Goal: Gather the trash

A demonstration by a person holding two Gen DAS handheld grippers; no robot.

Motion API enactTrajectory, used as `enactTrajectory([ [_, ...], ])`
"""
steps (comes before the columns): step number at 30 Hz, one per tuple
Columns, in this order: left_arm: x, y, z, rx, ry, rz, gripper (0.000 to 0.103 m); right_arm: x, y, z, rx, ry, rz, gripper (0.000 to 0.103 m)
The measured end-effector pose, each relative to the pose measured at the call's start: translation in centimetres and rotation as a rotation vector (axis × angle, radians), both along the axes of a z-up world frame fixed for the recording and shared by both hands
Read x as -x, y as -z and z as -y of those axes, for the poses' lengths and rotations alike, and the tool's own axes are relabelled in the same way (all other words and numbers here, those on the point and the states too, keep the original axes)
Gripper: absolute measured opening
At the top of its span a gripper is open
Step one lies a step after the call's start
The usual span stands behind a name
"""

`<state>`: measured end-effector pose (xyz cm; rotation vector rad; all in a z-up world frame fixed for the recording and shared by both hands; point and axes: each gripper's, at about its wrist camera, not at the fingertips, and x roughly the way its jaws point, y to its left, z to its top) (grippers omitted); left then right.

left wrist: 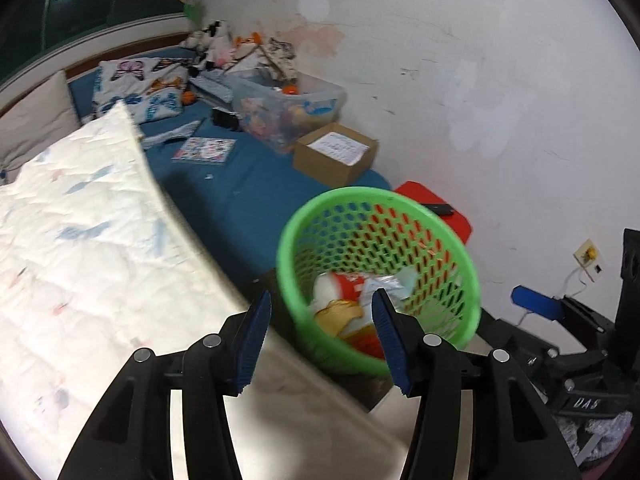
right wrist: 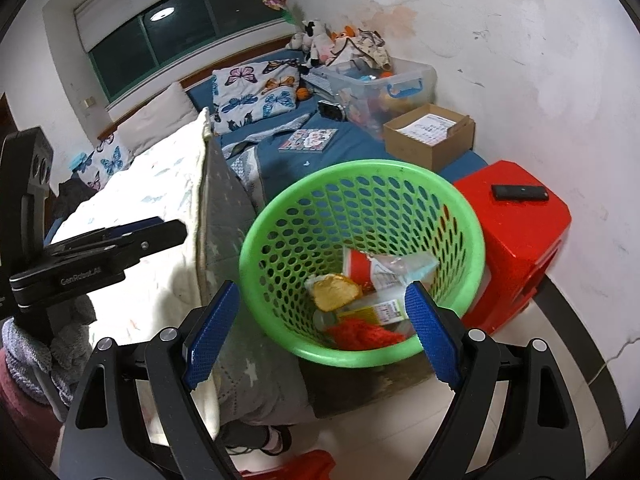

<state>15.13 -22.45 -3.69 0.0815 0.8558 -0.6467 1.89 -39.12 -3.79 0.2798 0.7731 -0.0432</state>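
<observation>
Bedside green basket (right wrist: 360, 208) of trash (right wrist: 360, 300)

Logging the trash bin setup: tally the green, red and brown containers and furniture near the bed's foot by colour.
Green: 1, the mesh basket
Red: 1, the plastic stool
Brown: 1, the cardboard box
Total: 3

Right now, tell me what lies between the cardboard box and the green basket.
Only bare blue bedsheet between the cardboard box and the green basket, seen in the right wrist view.
</observation>
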Motion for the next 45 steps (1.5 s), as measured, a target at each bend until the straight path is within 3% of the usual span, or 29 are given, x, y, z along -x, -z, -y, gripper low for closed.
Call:
enactTrajectory([
  [8, 1.3, -0.9, -4.8, -0.033, -0.102, 0.032, 0.052, -0.4, -0.6, -2.5, -0.003, -0.047, 0.013, 0.084],
  [10, 1.7, -1.1, -6.1, -0.043, -0.131, 0.045, 0.059, -0.6, -0.7, -3.3, -0.005, -0.061, 0.015, 0.084],
  [14, 2.4, -1.3, -8.5, -0.057, -0.176, 0.057, 0.060, -0.8, -0.9, -5.0, -0.005, -0.089, 0.018, 0.084],
  [27, 4.7, -2.4, -16.1, -0.057, -0.369, 0.111, 0.080, -1.8, -2.4, -11.3, 0.015, -0.225, 0.059, 0.085],
  [37, 6.2, -3.3, -18.8, -0.070, -0.447, 0.163, 0.092, -2.4, -3.1, -14.0, 0.025, -0.289, 0.094, 0.092],
  [45, 6.5, -3.2, -20.1, -0.082, -0.480, 0.172, 0.093, -2.8, -3.2, -15.5, 0.026, -0.325, 0.108, 0.095],
])
